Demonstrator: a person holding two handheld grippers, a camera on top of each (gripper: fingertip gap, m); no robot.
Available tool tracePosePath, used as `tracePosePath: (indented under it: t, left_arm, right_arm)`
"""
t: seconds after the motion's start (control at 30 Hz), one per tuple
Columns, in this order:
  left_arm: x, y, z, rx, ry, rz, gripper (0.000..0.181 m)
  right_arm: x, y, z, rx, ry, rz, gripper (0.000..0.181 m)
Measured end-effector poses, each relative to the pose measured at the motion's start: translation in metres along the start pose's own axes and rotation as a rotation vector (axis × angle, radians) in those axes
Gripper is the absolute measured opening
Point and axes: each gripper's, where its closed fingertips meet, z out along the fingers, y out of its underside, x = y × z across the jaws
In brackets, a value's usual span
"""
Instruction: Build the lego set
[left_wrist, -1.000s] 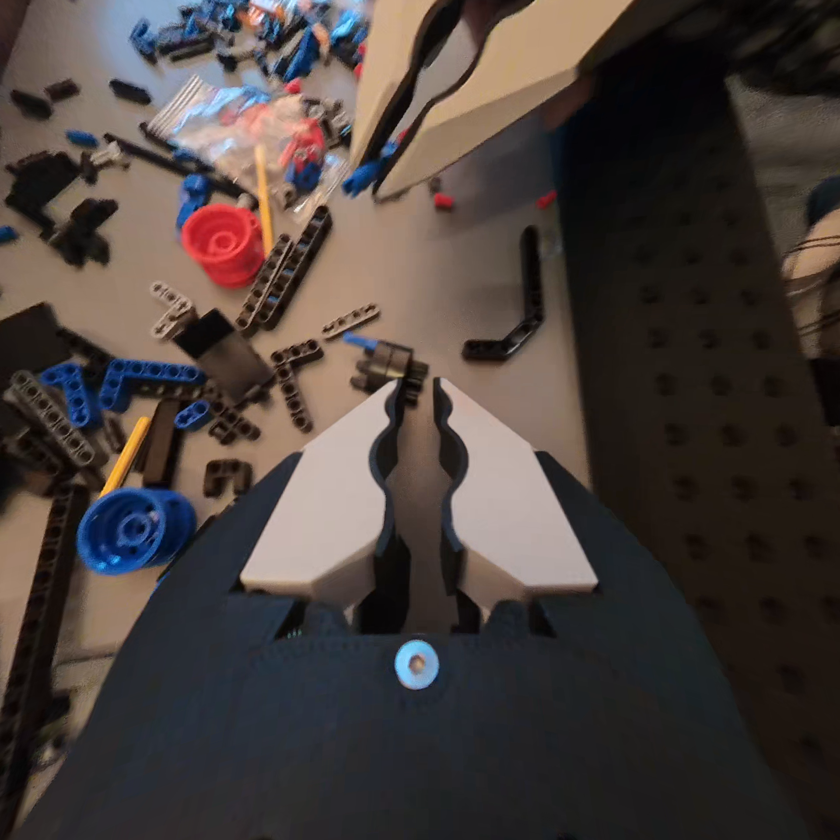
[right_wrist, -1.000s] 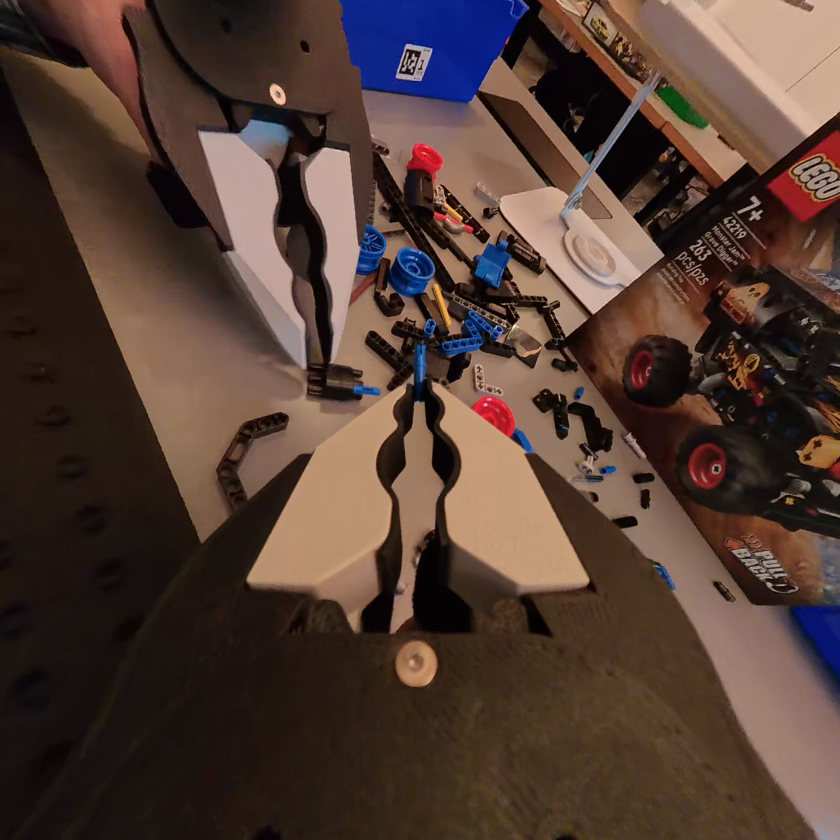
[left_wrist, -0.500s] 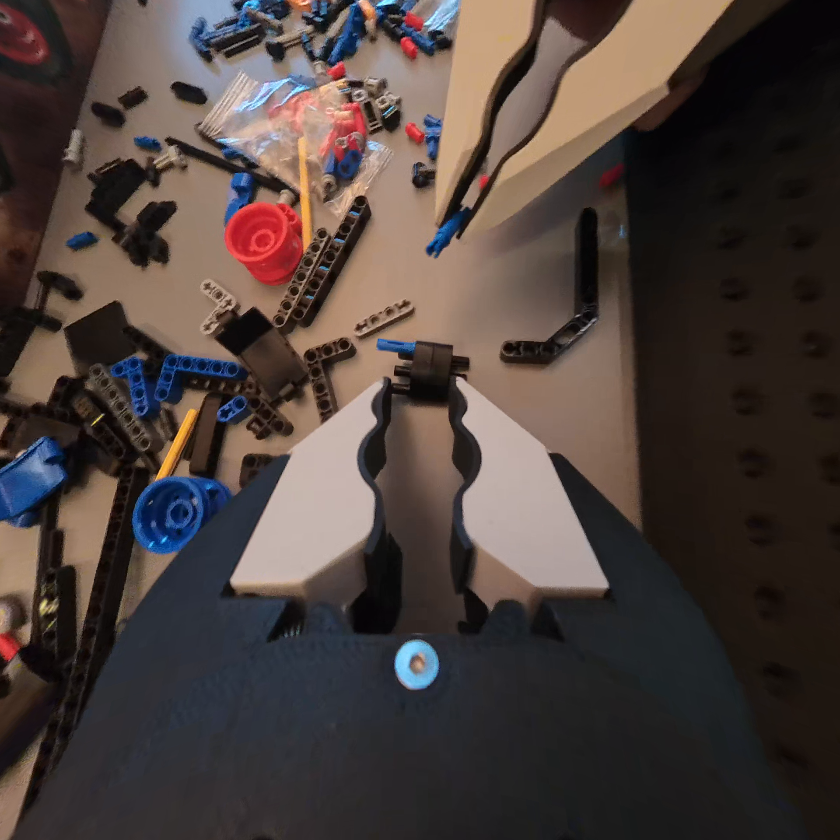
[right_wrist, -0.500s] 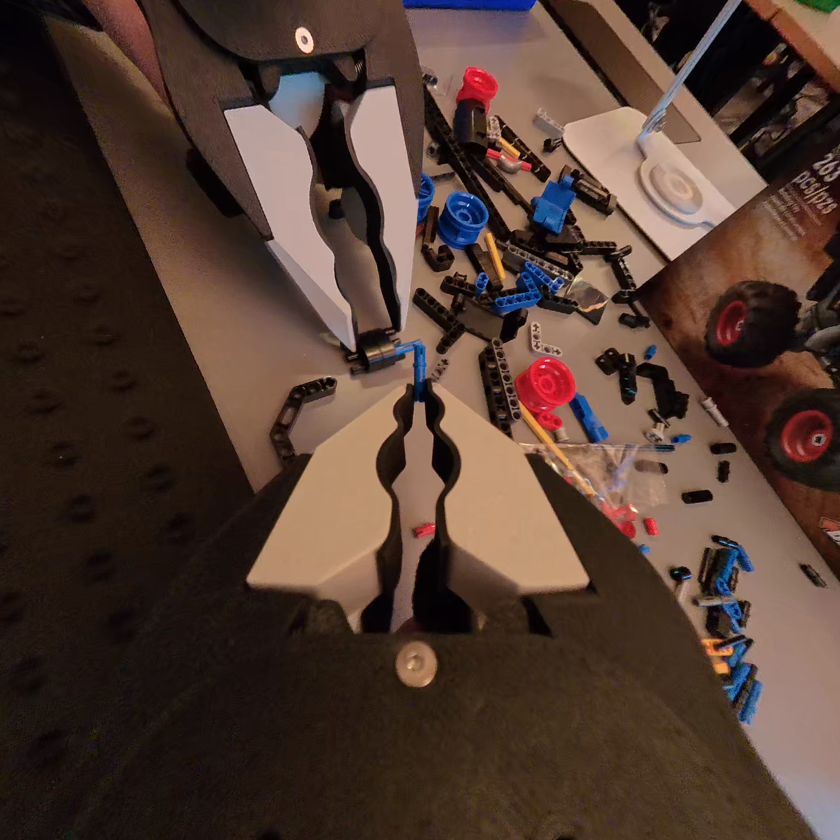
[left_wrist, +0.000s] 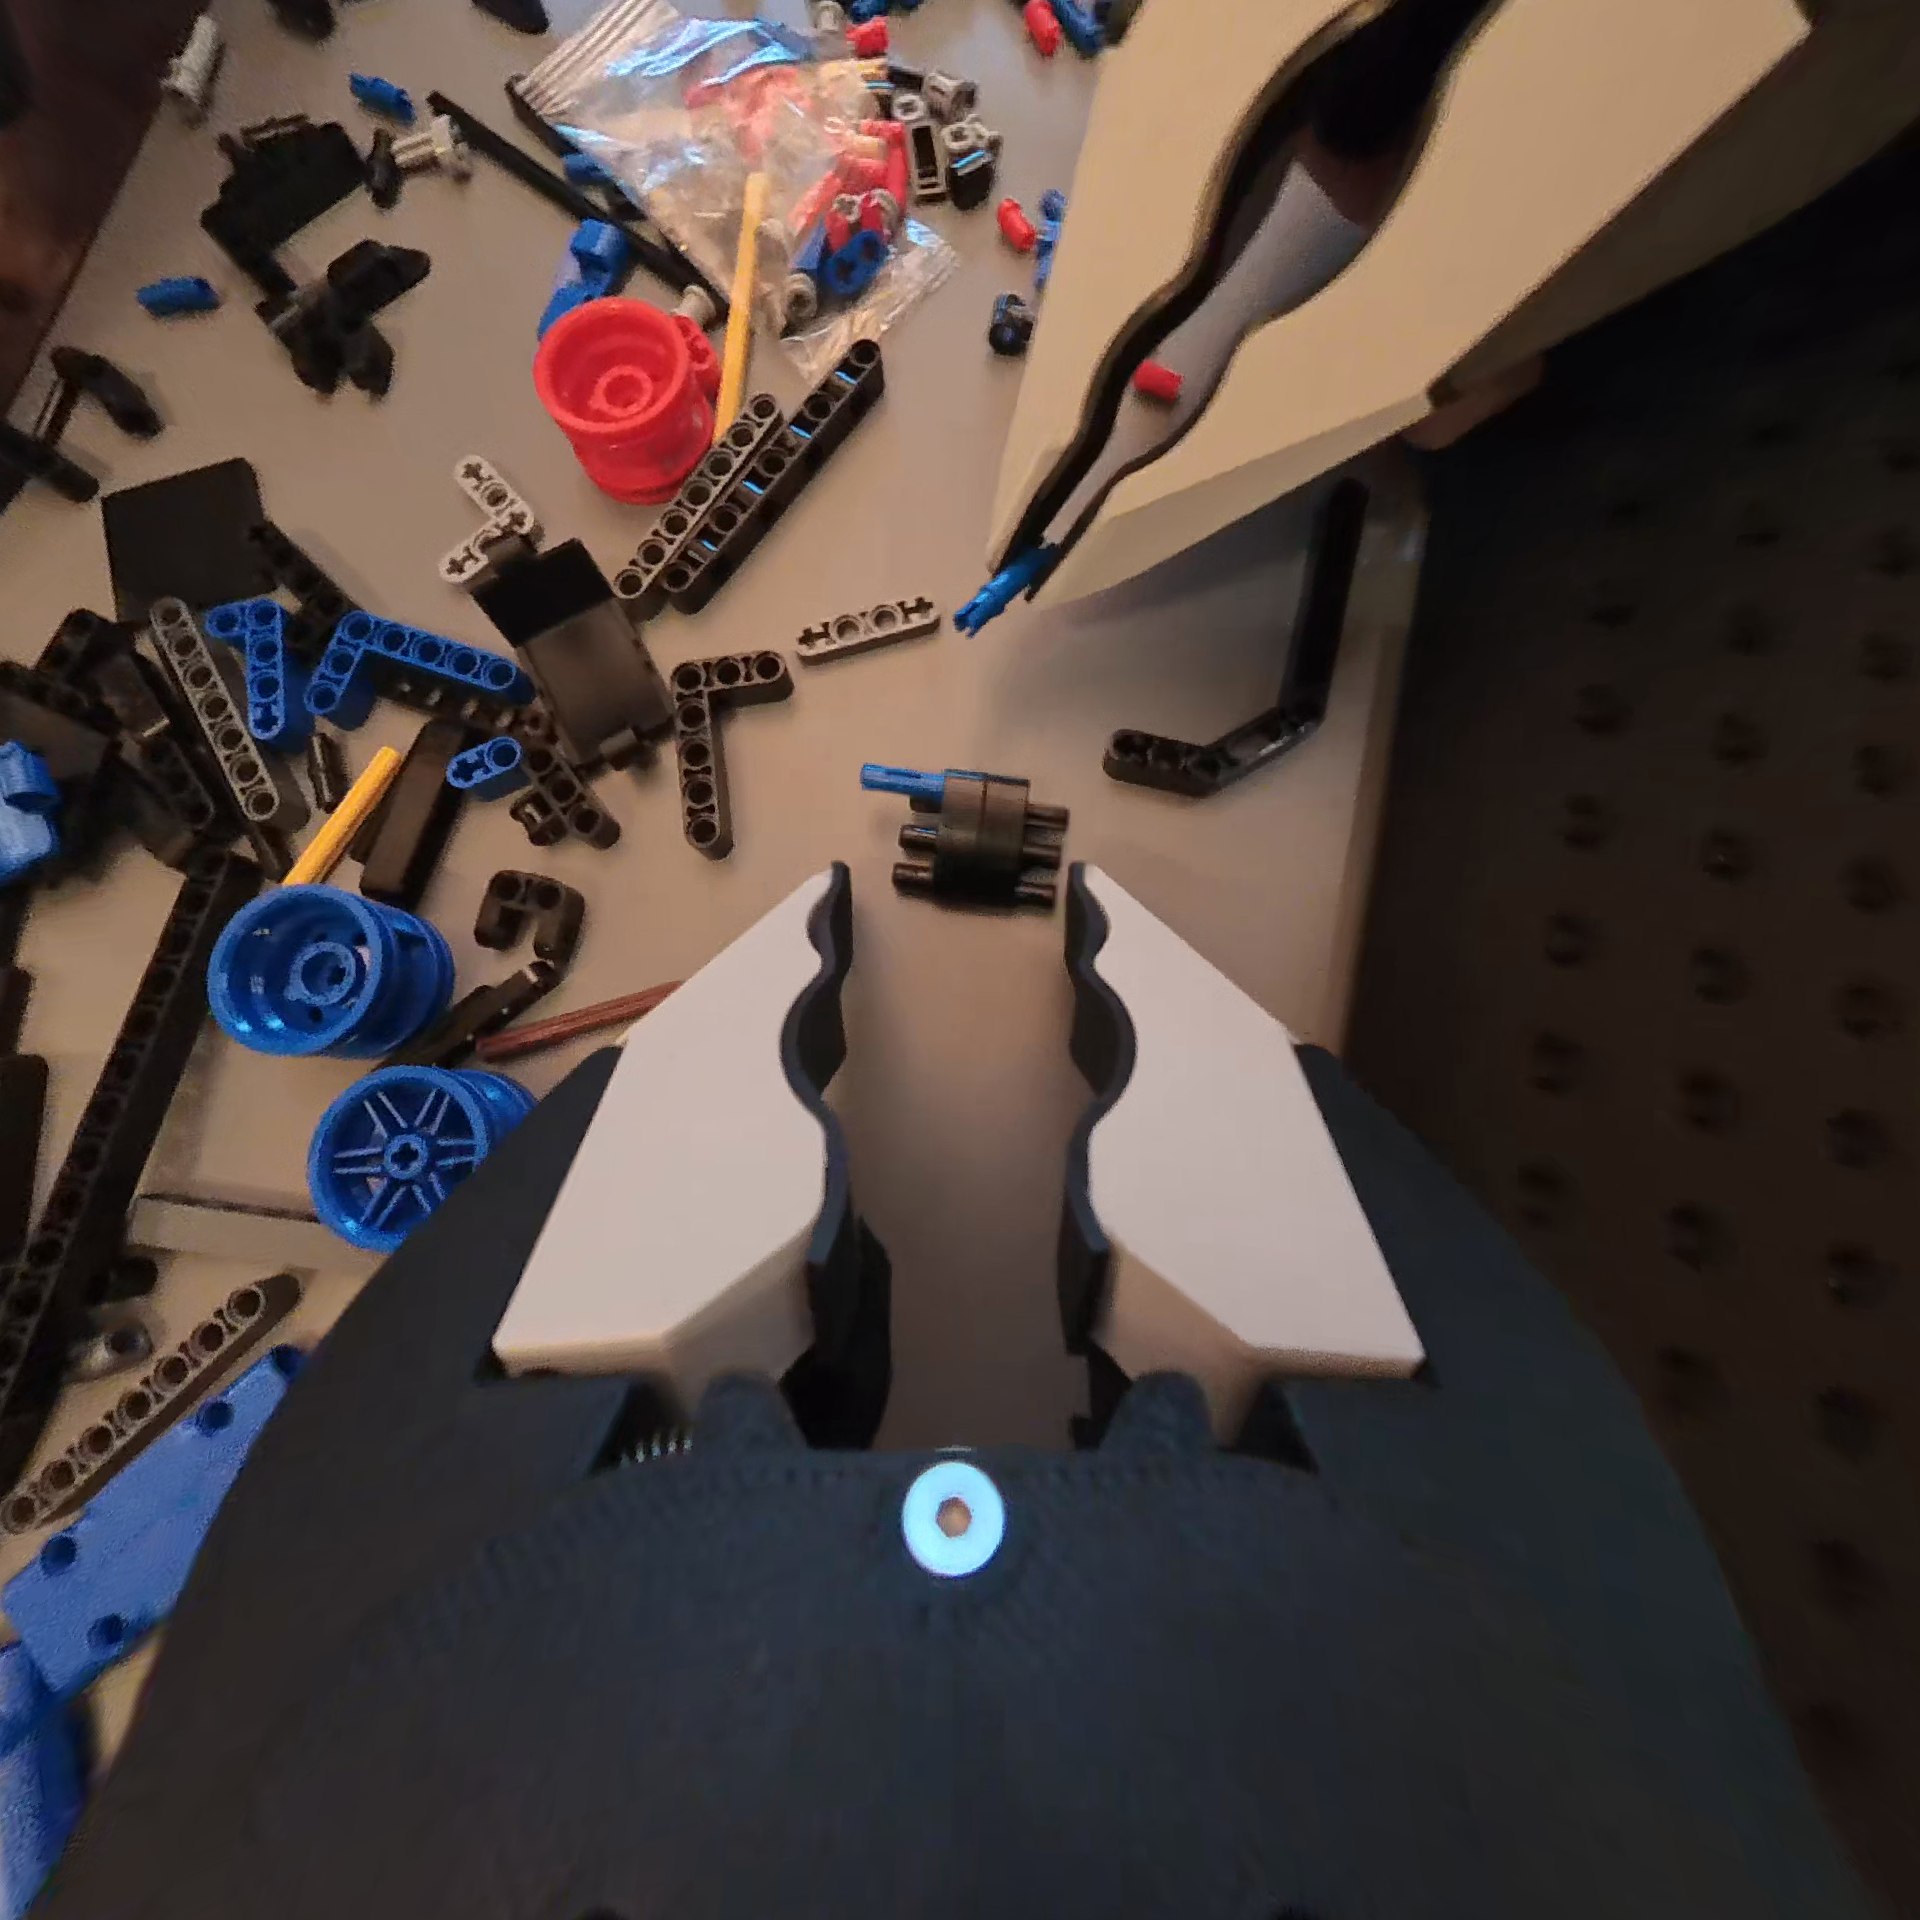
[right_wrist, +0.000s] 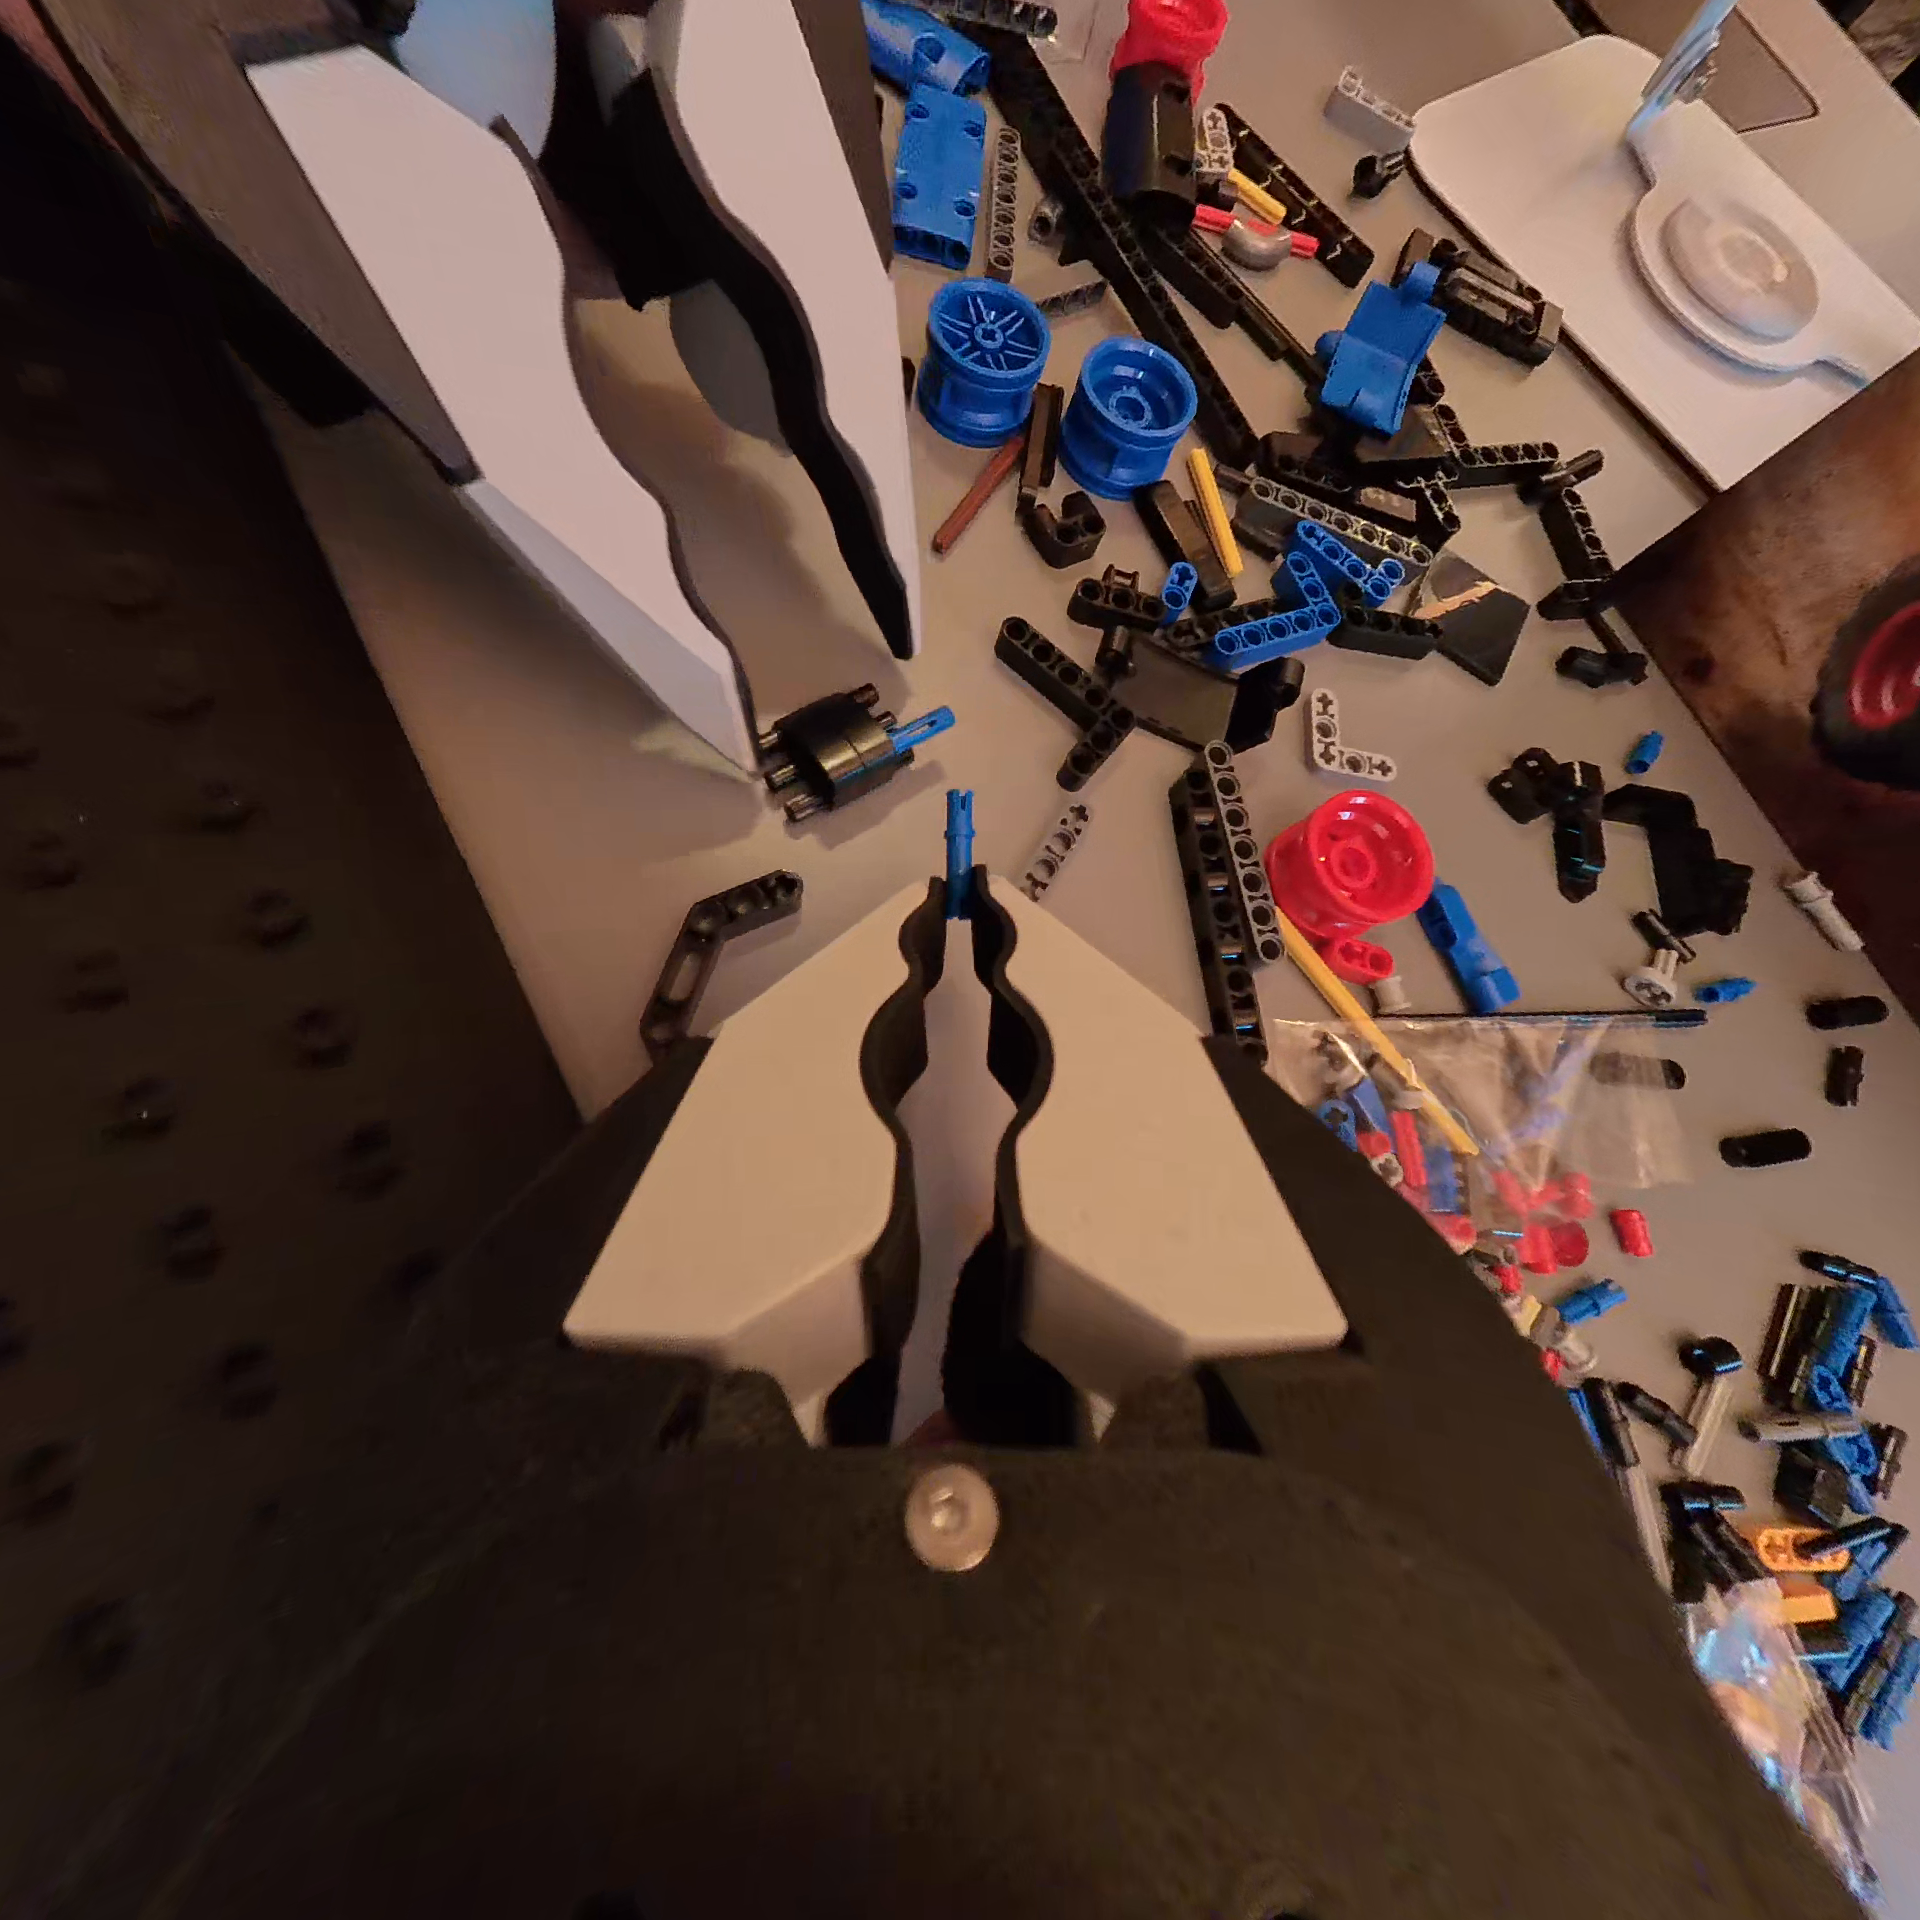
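Gripping blue pin (right_wrist: 958, 854), right gripper (right_wrist: 958, 902); left gripper (left_wrist: 958, 883) spread w/ black assy (left_wrist: 977, 829) ahead.

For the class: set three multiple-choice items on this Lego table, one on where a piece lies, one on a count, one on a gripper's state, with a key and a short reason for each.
1. Where does the small black assembly lie?
A. just beyond the open left gripper's fingertips, on the table
B. inside the clear bag
C. on top of the red wheel hub

2. How many blue wheel hubs lie side by side near the left gripper?
A. one
B. two
C. four

3. What is the state of the right gripper?
A. wide open and empty
B. shut on a yellow axle
C. shut on a blue pin

Key:
1 A, the assembly sits on the table ahead of the spread fingers.
2 B, two blue wheel hubs show in both views.
3 C, the pin sticks out from the closed tips.
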Motion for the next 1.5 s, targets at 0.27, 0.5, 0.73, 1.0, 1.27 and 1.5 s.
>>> tracePosePath:
  t: [0.27, 0.5, 0.73, 1.0, 1.27, 1.5]
  left_arm:
    - [-0.015, -0.005, -0.011, -0.066, 0.043, 0.31, 0.035]
    - [-0.011, -0.005, 0.005, -0.094, 0.041, 0.364, 0.049]
    - [-0.009, -0.013, 0.011, -0.035, -0.025, 0.375, 0.049]
    - [-0.002, -0.014, 0.014, 0.01, 0.012, 0.359, 0.025]
    - [-0.002, -0.018, 0.018, 0.029, -0.018, 0.354, 0.025]
    - [-0.002, -0.018, 0.018, 0.033, -0.031, 0.362, 0.024]
  right_arm:
    - [0.0, -0.003, -0.002, 0.016, -0.001, 0.009, 0.002]
    - [0.002, -0.003, -0.004, 0.026, 0.01, 0.014, 0.002]
    - [0.0, 0.007, -0.004, -0.012, -0.031, -0.001, 0.002]
    - [-0.004, 0.007, 0.007, -0.061, -0.077, -0.038, 0.002]
    - [0.001, 0.012, 0.015, -0.171, -0.044, -0.11, 0.002]
    - [0.001, 0.011, 0.014, -0.189, 0.017, -0.174, 0.002]
